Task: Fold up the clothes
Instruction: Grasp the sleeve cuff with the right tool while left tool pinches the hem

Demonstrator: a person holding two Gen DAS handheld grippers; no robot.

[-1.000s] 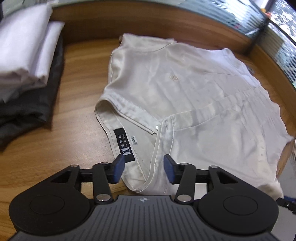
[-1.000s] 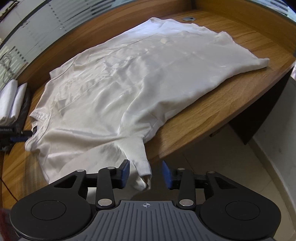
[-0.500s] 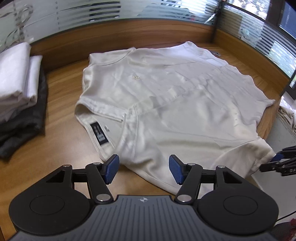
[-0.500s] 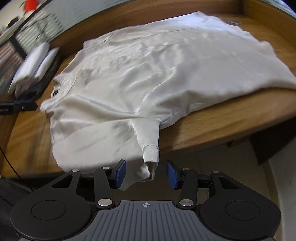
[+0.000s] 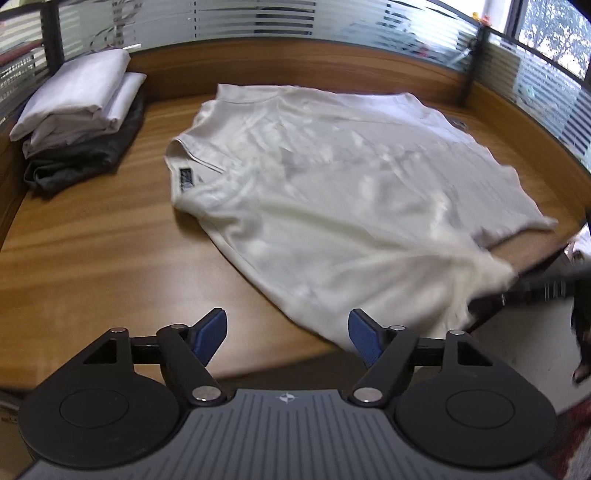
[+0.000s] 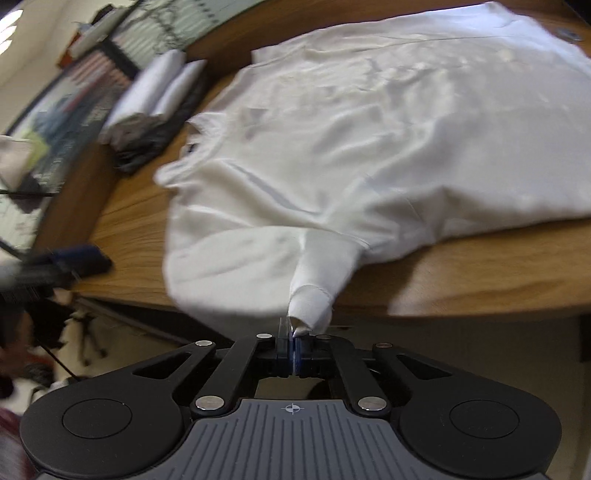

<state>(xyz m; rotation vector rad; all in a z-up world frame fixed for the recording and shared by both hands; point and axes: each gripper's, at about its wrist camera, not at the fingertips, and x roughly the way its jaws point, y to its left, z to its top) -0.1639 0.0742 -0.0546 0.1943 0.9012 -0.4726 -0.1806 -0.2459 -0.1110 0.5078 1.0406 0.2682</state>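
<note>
- The right gripper (image 6: 293, 345), black with blue pads, has its jaws pressed together on the cuff of a short sleeve (image 6: 314, 295) that hangs past the near table edge.
- The left gripper (image 5: 288, 334) hovers above the near part of the table with its blue-padded fingers spread wide and nothing between them.
- The cream-white, satiny short-sleeved shirt (image 5: 332, 177) lies spread over the curved brown wooden table (image 5: 92, 240); its collar, with a dark label (image 5: 186, 177) inside, points toward the table's left side, and its hem reaches the right side.
- Farther left, well apart from the shirt, a stack of folded white and dark grey clothes (image 5: 81, 114) sits near the raised wooden back rim.
- Beyond the rim stand frosted, striped glass panels (image 5: 258, 18).
</note>
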